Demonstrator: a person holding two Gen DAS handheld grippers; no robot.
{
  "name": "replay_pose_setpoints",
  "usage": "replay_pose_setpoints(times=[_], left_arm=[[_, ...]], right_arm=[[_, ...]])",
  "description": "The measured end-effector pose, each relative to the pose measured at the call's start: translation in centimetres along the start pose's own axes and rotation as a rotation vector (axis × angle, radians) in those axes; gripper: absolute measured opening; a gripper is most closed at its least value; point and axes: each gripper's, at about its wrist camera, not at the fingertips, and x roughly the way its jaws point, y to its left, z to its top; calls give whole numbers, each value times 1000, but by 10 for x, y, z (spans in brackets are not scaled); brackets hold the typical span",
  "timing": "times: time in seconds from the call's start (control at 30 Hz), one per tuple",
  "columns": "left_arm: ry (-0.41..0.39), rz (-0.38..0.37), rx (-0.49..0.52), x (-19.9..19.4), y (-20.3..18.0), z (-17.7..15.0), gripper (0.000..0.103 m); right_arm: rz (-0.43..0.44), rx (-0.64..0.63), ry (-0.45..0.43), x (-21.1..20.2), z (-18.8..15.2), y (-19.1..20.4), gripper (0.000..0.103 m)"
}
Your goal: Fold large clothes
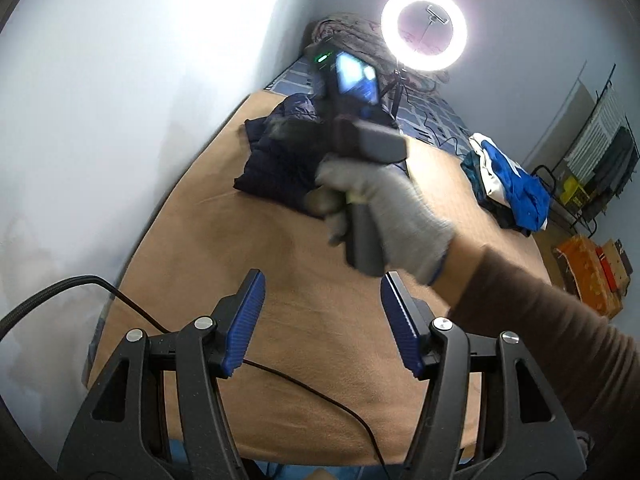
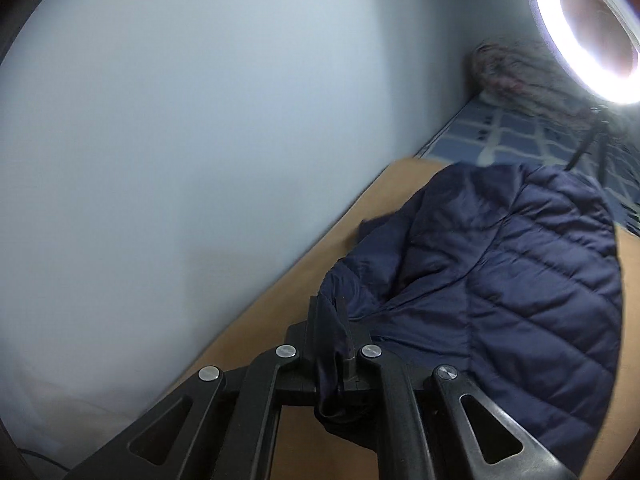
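Note:
A dark navy quilted jacket (image 1: 280, 160) lies crumpled on the tan bed cover (image 1: 320, 320), toward the wall. In the right wrist view the jacket (image 2: 520, 280) fills the right side, and my right gripper (image 2: 328, 308) is shut on a fold of its edge, the cloth pinched between the black jaws. In the left wrist view a gloved hand (image 1: 380, 208) holds the right gripper's handle over the jacket; its fingertips are hidden there. My left gripper (image 1: 322, 296) hovers open above bare cover, nothing between its blue pads (image 1: 246, 320).
A pale wall (image 1: 120, 120) runs along the bed's left side. A lit ring light (image 1: 424, 28) on a stand is at the bed's far end. A pile of blue and white clothes (image 1: 508, 184) lies at the right edge. A black cable (image 1: 320, 396) crosses the cover.

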Motion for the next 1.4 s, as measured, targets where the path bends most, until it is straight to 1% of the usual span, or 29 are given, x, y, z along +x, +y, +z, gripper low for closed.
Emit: replay_pose_setpoints(times=[0.13, 0.23, 0.37, 0.4, 0.43, 0.47, 0.5, 0.53, 0.6, 0.63, 0.7, 0.73, 0.8, 0.87, 0.9, 0.93, 0.97, 1.0, 1.03, 1.07, 1.1, 1.13, 1.17, 1.2, 1.3, 1.33, 1.4], left_arm=[[-5, 0, 0, -1, 0, 1, 62], [-4, 5, 2, 3, -2, 3, 62], [-6, 10, 0, 4, -2, 5, 62], [-7, 14, 3, 4, -3, 5, 62], [-10, 18, 5, 4, -3, 5, 62], [-13, 22, 8, 4, -3, 4, 62], [-17, 32, 15, 4, -4, 4, 62], [-21, 42, 20, 4, -3, 4, 62], [-26, 57, 26, 4, -3, 4, 62], [-29, 64, 27, 4, -2, 4, 62], [-25, 65, 34, 6, -4, 6, 62], [-21, 66, 39, 7, -5, 9, 62], [-15, 63, 58, 11, -10, 16, 62], [-21, 57, 99, 14, -17, 25, 62], [-27, 63, 130, 17, -22, 30, 61], [-39, 69, 169, 23, -29, 39, 60], [-50, 71, 196, 27, -33, 47, 55], [-62, 78, 225, 33, -36, 56, 54], [-84, 98, 253, 41, -40, 67, 53], [-105, 126, 274, 50, -41, 76, 50], [-117, 159, 287, 62, -41, 87, 43], [-108, 161, 277, 77, -38, 99, 42], [-93, 151, 264, 90, -35, 108, 41], [-82, 163, 261, 106, -32, 117, 41], [-77, 279, 294, 155, -17, 133, 41], [-51, 297, 281, 172, -9, 136, 41], [3, 304, 233, 199, 9, 137, 41]], right_arm=[[12, -14, 34, 26, -8, 5, 2], [27, 3, 62, 43, -13, -1, 2], [44, 11, 119, 65, -19, 3, 2], [52, 6, 129, 69, -22, 3, 2], [65, 4, 130, 69, -21, -1, 6], [96, 5, 128, 66, -23, -2, 12], [130, 18, 130, 60, -25, 0, 24], [164, 34, 129, 54, -24, -3, 29], [226, 69, 81, 26, -18, -16, 31], [243, 84, 56, 10, -19, -18, 31], [269, 125, 2, -25, -19, -38, 31], [260, 136, -18, -37, -17, -40, 31], [202, 151, -53, -68, -21, -64, 32], [139, 158, -67, -95, -32, -76, 32], [108, 158, -65, -102, -36, -85, 32], [67, 156, -63, -110, -41, -96, 31], [33, 154, -61, -117, -46, -106, 31], [-1, 157, -57, -122, -50, -115, 31], [-20, 163, -53, -125, -52, -124, 31], [-32, 174, -49, -131, -55, -129, 31], [-46, 193, -45, -133, -60, -139, 31], [-55, 205, -42, -136, -58, -145, 31], [-63, 216, -39, -135, -60, -153, 31], [-75, 226, -33, -134, -64, -159, 31], [-95, 238, -15, -127, -72, -171, 31], [-95, 240, -10, -125, -75, -173, 31], [-99, 240, 7, -119, -80, -172, 31]])
